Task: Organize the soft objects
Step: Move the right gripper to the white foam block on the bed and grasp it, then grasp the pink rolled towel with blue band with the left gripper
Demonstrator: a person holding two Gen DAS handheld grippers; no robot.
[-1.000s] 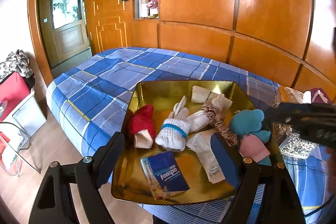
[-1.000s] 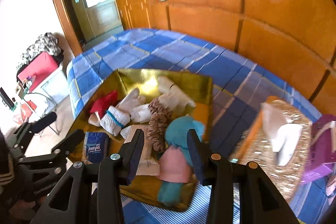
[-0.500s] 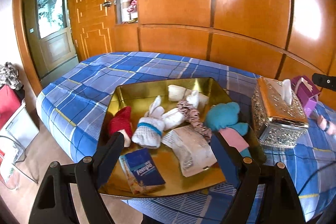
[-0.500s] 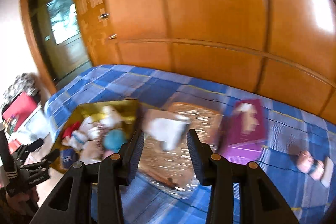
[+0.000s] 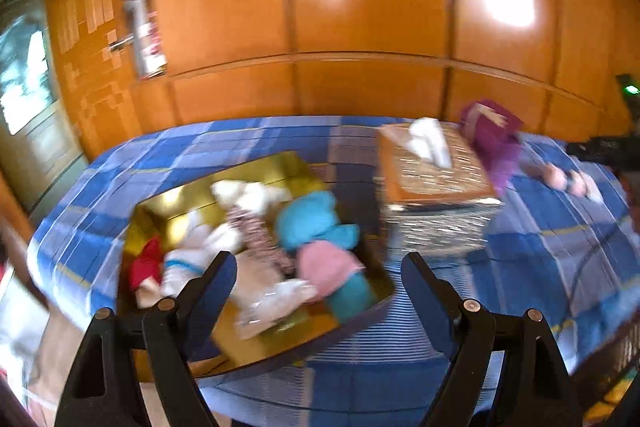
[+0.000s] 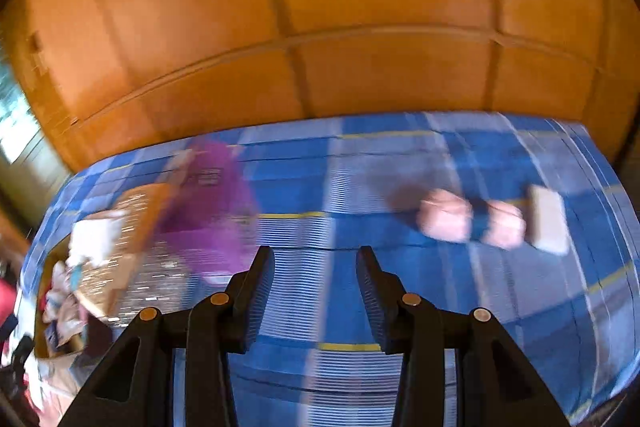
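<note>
A gold tray (image 5: 172,205) on the blue plaid bed holds several soft items: a teal and pink plush (image 5: 316,227), a red sock (image 5: 146,265), white socks (image 5: 192,251), a scrunchie (image 5: 256,227). My left gripper (image 5: 316,279) is open and empty above the tray's near right edge. My right gripper (image 6: 316,281) is open and empty over bare bedspread. A pink rolled item with a dark band (image 6: 470,221) lies ahead to its right, also in the left wrist view (image 5: 566,179). Both views are blurred.
An ornate tissue box (image 5: 434,179) stands right of the tray, with a purple bag (image 5: 494,139) behind it; both show in the right wrist view, box (image 6: 116,227) and bag (image 6: 212,195). A wooden panel wall (image 6: 320,27) backs the bed.
Both grippers have swung to the right. The right one left the tray, passed the tissue box and purple bag, and now faces the pink rolled item. Both stayed open.
</note>
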